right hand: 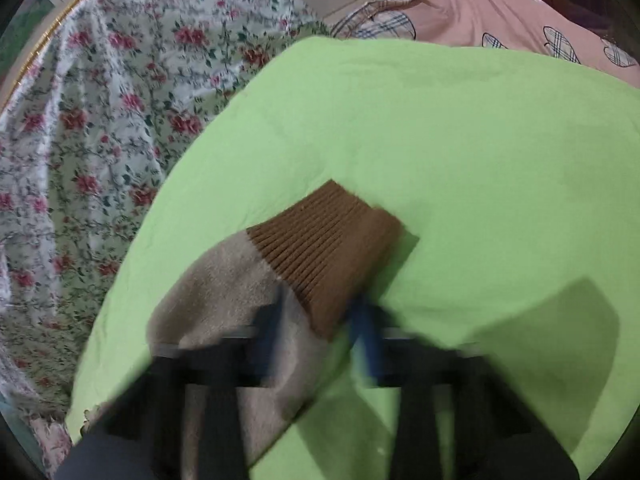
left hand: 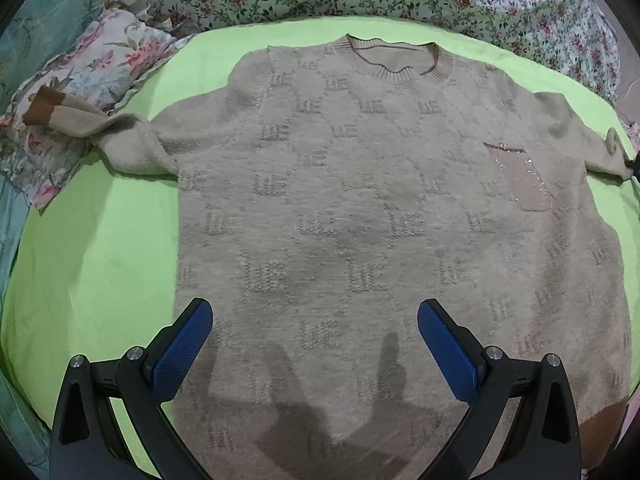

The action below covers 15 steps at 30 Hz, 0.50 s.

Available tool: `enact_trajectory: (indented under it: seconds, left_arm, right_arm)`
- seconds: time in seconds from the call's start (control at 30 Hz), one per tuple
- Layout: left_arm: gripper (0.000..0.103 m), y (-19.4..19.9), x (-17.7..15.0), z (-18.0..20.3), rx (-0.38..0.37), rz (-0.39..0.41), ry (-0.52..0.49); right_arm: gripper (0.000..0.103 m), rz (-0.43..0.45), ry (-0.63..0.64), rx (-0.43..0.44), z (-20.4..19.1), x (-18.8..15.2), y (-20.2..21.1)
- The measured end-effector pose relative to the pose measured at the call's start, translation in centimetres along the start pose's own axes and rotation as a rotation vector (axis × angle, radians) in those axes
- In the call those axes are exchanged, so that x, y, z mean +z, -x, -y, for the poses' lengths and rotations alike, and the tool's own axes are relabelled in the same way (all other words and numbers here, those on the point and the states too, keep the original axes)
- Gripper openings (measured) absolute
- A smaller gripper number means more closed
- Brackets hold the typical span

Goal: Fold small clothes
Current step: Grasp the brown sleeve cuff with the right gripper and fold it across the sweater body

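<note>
Folding has barely begun: the beige sweater (left hand: 380, 208) lies spread front-up on the green sheet (left hand: 100, 264), body flat, neckline away from the left gripper (left hand: 315, 344) and hem nearest it. I judge the step in hand to be the first sleeve fold, done by the right gripper (right hand: 320, 320).

That right gripper has its blue fingers closed on the right sleeve (right hand: 248, 296), just behind the brown ribbed cuff (right hand: 324, 248); the cuff sticks out ahead of the fingertips and the beige sleeve trails back and to the left beneath the tool. The view is motion-blurred, so the exact bite is hard to read, though fabric clearly sits between the jaws.

The left gripper hangs above the lower body of the sweater with its jaws spread wide and nothing between them; knit cloth fills the space ahead of and below its fingers. The other sleeve (left hand: 92, 120) stretches away to its far left, its cuff resting on a floral pillow (left hand: 80, 64) off the sheet.

Next, the held sleeve probably needs carrying inward across the chest, kept low so the body is not dragged. The free gripper could pin the body.
</note>
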<state>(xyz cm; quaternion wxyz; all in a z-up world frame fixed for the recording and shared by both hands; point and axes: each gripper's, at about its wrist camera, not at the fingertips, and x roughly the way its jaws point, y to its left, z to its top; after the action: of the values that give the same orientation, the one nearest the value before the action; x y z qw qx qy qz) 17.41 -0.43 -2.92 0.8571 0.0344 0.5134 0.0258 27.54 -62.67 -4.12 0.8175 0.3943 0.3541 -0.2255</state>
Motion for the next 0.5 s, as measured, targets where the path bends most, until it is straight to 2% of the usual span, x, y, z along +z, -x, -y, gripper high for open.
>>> enact_trajectory:
  seconds: [0.1,0.2,0.43,0.5]
  left_arm:
    - [0.102,-0.2,-0.2,0.2,-0.015,0.0,-0.004]
    - [0.102,-0.5,-0.4,0.4,-0.037,-0.004,-0.005]
    - [0.102,0.6,-0.8,-0.4,-0.084,0.023,0.023]
    - [0.102,0.9,-0.8,-0.9,-0.089,0.033,0.03]
  right_arm:
    - [0.007,0.013,0.127,0.068,-2.9,-1.9,2.3]
    - [0.007,-0.032,0.276,0.15,-7.5,-5.6,4.4]
    - [0.007,-0.257,0.475,0.464,-19.7,-19.3,7.7]
    - [0.007,-0.313,0.518,0.523,-23.1,-22.8,7.7]
